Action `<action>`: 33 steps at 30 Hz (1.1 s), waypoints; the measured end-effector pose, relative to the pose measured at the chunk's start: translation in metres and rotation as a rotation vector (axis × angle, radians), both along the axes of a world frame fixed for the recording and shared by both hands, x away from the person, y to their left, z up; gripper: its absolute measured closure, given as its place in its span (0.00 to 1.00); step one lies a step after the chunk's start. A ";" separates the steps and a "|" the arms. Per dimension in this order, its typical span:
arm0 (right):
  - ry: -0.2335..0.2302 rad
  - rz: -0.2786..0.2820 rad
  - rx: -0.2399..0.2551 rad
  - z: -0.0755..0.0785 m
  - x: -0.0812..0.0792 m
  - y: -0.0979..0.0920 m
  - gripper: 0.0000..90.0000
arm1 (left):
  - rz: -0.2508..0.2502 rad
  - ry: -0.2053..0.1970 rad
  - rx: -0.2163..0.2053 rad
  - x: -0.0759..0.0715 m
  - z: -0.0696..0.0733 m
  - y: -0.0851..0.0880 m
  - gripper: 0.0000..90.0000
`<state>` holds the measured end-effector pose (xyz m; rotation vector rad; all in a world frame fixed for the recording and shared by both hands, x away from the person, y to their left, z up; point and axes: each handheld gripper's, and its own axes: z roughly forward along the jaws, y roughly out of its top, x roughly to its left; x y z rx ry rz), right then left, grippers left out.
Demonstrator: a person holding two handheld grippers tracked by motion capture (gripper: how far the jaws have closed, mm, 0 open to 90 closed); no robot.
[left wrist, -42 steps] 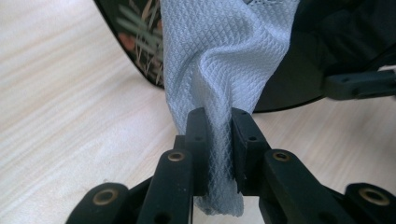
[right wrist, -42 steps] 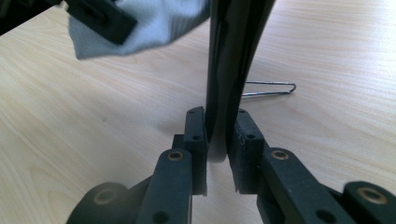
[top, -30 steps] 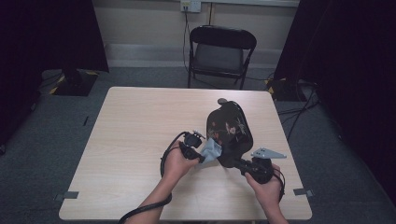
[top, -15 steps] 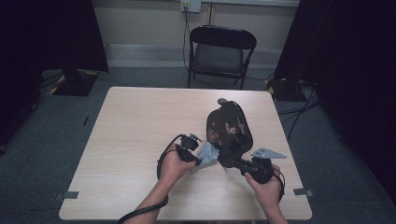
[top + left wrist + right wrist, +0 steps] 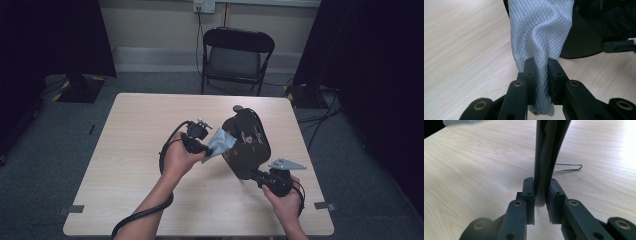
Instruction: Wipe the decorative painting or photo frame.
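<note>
Moved: left gripper (image 5: 212, 148) has come up and in toward the mask w/ its cloth since a sec ago; right one looks parked where it was.
Left claw: clamped on a white mesh cloth (image 5: 540, 37), fabric bunched between the pads, loose end hanging out the bottom in the left gripper view.
Right claw: right gripper (image 5: 540, 192) pinched shut on the bottom rim of the glossy black face shield (image 5: 247, 142), thin edge sandwiched between both jaws.
Where the shield is: propped up off the wooden table (image 5: 135, 150), right-of-centre, lower end in the right claw, top end leaning away toward the folding chair (image 5: 235, 55).
Long axis: runs roughly from the right gripper up and away, tilted a bit left as seen from above, so the curved face looks toward the left hand.
Key relation: cloth sits just left of the shield, touching or nearly touching its face about halfway up. Can't tell 100% if there's contact yet, tbh.
Nearer hand: left hand is the one at the wiping surface; right is only the holder at the base.
Next move (my guess): cloth prob slides along the long axis, base to top or back.
Risk: push too hard sideways and the shield could pivot in that edge pinch.
Other stuff: a bent wire piece (image 5: 567, 167) lies on the tabletop behind the shield, clear of everything.
</note>
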<state>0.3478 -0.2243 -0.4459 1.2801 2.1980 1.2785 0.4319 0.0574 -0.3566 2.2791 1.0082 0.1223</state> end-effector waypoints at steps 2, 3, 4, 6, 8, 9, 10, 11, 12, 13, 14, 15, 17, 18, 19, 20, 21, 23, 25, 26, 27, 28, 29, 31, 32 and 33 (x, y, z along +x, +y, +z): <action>0.000 0.000 -0.001 0.000 0.000 0.000 0.88 | -0.002 -0.003 -0.005 0.000 0.010 0.000 0.87; 0.001 0.000 -0.001 0.000 0.000 0.000 0.88 | -0.005 -0.004 -0.009 0.000 0.014 0.001 0.87; 0.002 -0.001 0.000 0.000 0.000 0.000 0.88 | -0.003 -0.004 -0.015 0.000 0.020 0.001 0.87; 0.000 0.001 -0.004 0.000 0.000 0.000 0.88 | -0.012 -0.013 -0.011 -0.001 0.031 0.001 0.87; 0.001 0.000 -0.004 0.000 0.000 0.000 0.88 | -0.008 -0.031 -0.021 -0.001 0.043 0.001 0.87; 0.001 0.000 -0.005 0.000 0.000 0.000 0.88 | -0.010 -0.040 -0.022 -0.001 0.049 0.001 0.87; 0.001 -0.001 -0.004 0.000 0.000 0.000 0.88 | -0.012 -0.047 -0.027 -0.002 0.054 0.001 0.87; 0.000 0.000 -0.005 0.000 0.000 0.000 0.88 | -0.008 -0.052 -0.037 -0.002 0.060 0.001 0.88; 0.002 0.001 -0.007 0.001 0.000 0.001 0.88 | -0.007 -0.056 -0.049 -0.002 0.066 0.001 0.87; 0.001 0.001 -0.008 0.001 0.000 0.001 0.88 | -0.014 -0.067 -0.059 -0.003 0.073 0.001 0.87; 0.002 0.000 -0.007 0.001 0.000 0.001 0.88 | -0.014 -0.076 -0.062 -0.003 0.077 0.000 0.87; 0.002 0.000 -0.007 0.001 0.000 0.001 0.88 | -0.020 -0.080 -0.078 -0.003 0.082 -0.001 0.87; 0.002 0.000 -0.008 0.001 0.000 0.001 0.88 | -0.026 -0.096 -0.086 -0.005 0.091 -0.006 0.87; 0.002 0.000 -0.008 0.001 0.000 0.001 0.88 | -0.037 -0.097 -0.085 -0.005 0.094 -0.008 0.87; 0.003 0.000 -0.009 0.001 0.000 0.001 0.88 | -0.039 -0.101 -0.092 -0.005 0.095 -0.011 0.87; 0.002 0.000 -0.010 0.001 0.000 0.001 0.88 | -0.050 -0.107 -0.092 -0.006 0.097 -0.014 0.87; 0.003 -0.001 -0.010 0.001 0.000 0.001 0.88 | -0.059 -0.109 -0.087 -0.007 0.099 -0.019 0.87; -0.001 0.000 -0.012 0.001 0.000 0.002 0.88 | -0.075 -0.111 -0.097 -0.009 0.099 -0.026 0.87; -0.002 -0.001 -0.011 0.001 0.000 0.002 0.88 | -0.089 -0.111 -0.094 -0.009 0.096 -0.033 0.87; -0.002 -0.001 -0.010 0.001 0.000 0.002 0.88 | -0.092 -0.107 -0.089 -0.009 0.094 -0.035 0.87; -0.002 -0.002 -0.011 0.001 0.000 0.002 0.88 | -0.095 -0.101 -0.086 -0.009 0.091 -0.038 0.87; -0.002 -0.002 -0.013 0.001 0.000 0.002 0.88 | -0.096 -0.100 -0.089 -0.008 0.089 -0.040 0.87; -0.002 -0.002 -0.014 0.001 0.000 0.002 0.88 | -0.096 -0.097 -0.085 -0.008 0.087 -0.041 0.87; -0.003 0.000 -0.016 0.001 0.000 0.002 0.88 | -0.100 -0.089 -0.081 -0.008 0.081 -0.043 0.87; -0.002 -0.001 -0.014 0.001 0.000 0.002 0.88 | -0.099 -0.090 -0.080 -0.007 0.079 -0.044 0.87; -0.002 0.000 -0.015 0.001 0.000 0.002 0.88 | -0.100 -0.088 -0.074 -0.007 0.077 -0.044 0.87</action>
